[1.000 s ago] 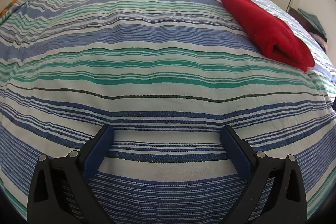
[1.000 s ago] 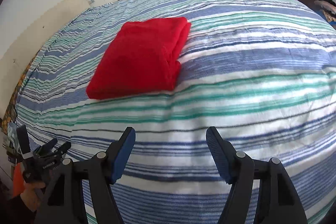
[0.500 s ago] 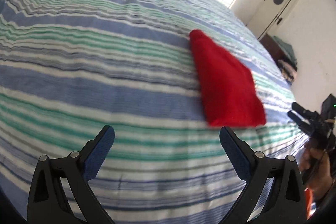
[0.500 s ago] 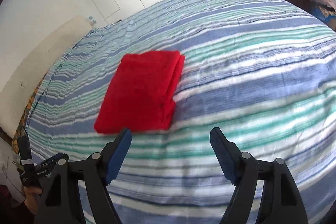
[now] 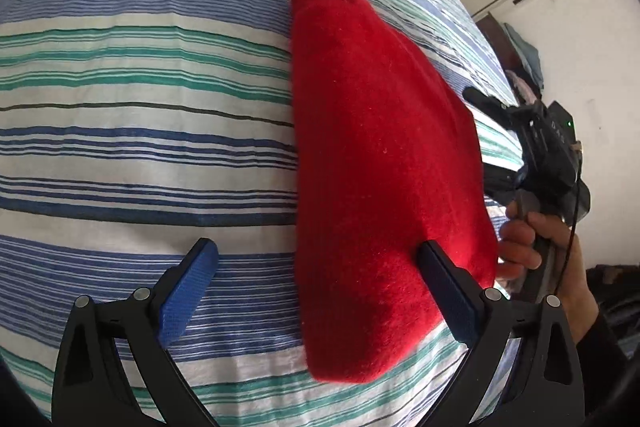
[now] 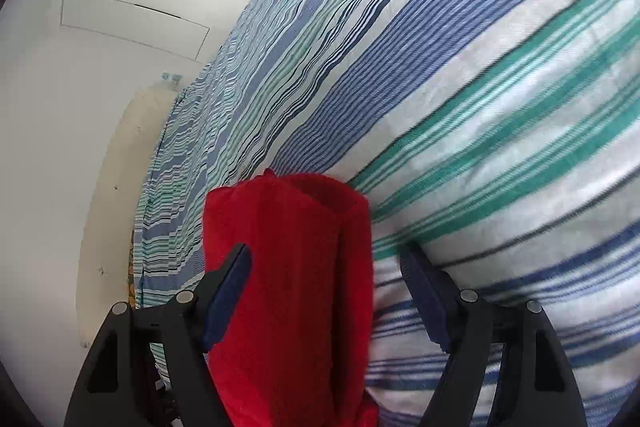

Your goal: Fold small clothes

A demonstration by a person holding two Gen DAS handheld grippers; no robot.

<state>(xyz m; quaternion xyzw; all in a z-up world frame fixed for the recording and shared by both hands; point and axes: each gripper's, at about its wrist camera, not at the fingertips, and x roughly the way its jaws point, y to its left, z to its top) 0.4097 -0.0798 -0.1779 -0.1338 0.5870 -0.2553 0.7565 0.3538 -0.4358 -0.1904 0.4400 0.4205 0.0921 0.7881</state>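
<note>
Red folded cloth (image 5: 384,163) lies flat on the bed (image 5: 140,155), which has a cover with blue, green and white stripes. It looks soft and fuzzy, and it is folded into a thick, neat bundle.

Left claw (image 5: 318,293) is wide open above the cloth's near end. One blue pad (image 5: 188,297) is over the stripes just beside the cloth, and the other finger is in front of the red. It holds nothing.

Right claw (image 6: 326,301) is wide open too. The cloth (image 6: 288,291) sits between its two fingers, next to the left one, but the pads do not press it. A gap of striped bed shows between the cloth and the right finger.

From the left claw's camera, a hand (image 5: 538,247) holds the right claw's handle just past the far side of the cloth.
</note>
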